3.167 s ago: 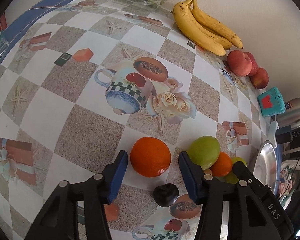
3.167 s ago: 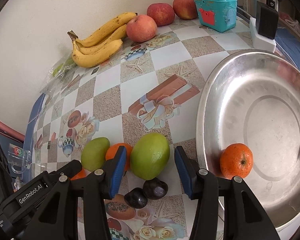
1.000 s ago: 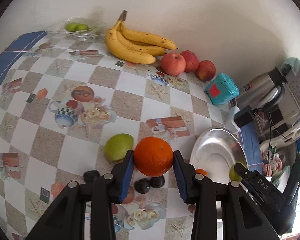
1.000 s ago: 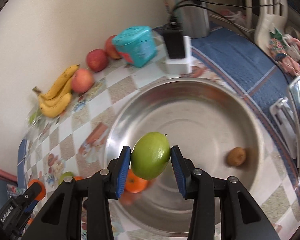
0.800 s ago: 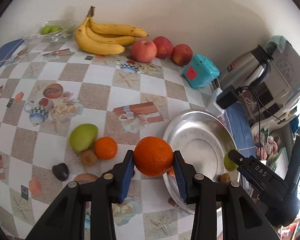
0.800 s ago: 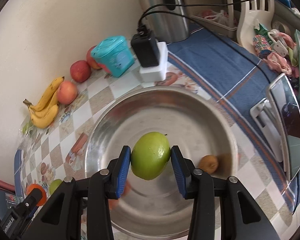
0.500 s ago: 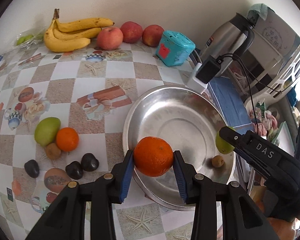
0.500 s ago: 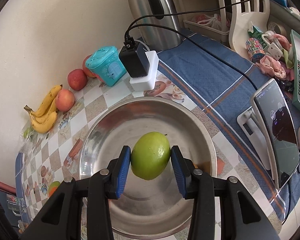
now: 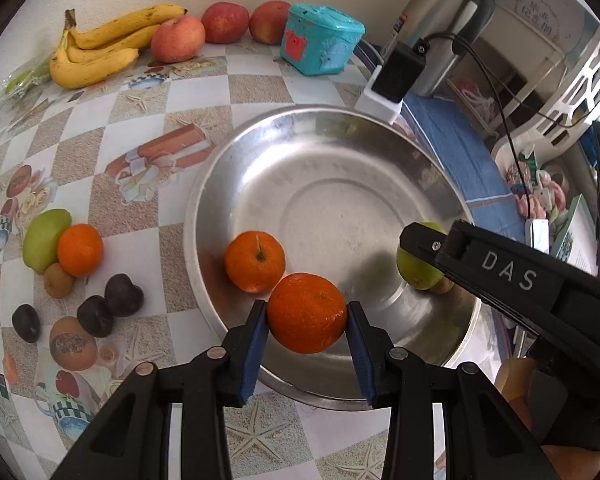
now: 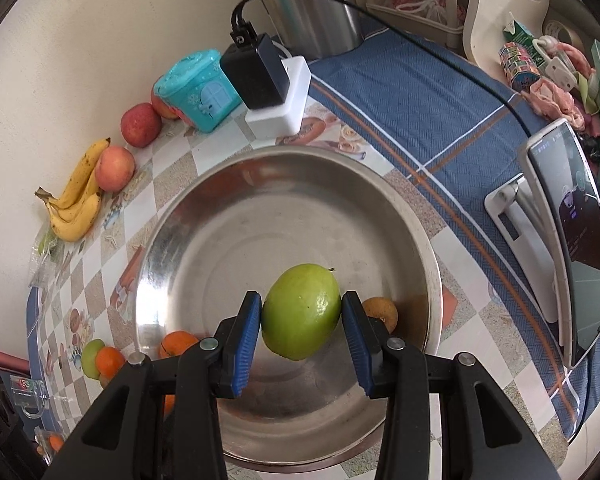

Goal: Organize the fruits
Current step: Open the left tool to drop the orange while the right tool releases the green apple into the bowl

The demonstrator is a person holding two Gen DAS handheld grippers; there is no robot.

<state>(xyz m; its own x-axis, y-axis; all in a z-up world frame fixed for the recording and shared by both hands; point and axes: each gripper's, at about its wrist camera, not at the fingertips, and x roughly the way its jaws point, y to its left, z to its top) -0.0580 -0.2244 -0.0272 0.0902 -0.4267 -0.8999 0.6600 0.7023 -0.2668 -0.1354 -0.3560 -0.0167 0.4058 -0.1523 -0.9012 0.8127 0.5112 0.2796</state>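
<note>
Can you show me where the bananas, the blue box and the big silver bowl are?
bananas (image 9: 100, 50), left wrist view, middle of the bunch
blue box (image 9: 320, 40), left wrist view, its front side
bowl (image 10: 284, 208), right wrist view, bare inner wall

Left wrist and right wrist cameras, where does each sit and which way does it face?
Left wrist: on the left gripper, looking down at its round orange over the steel bowl; right gripper intrudes.
Right wrist: on the right gripper, looking down at its green mango.
Shared: steel bowl, yellow bananas.
</note>
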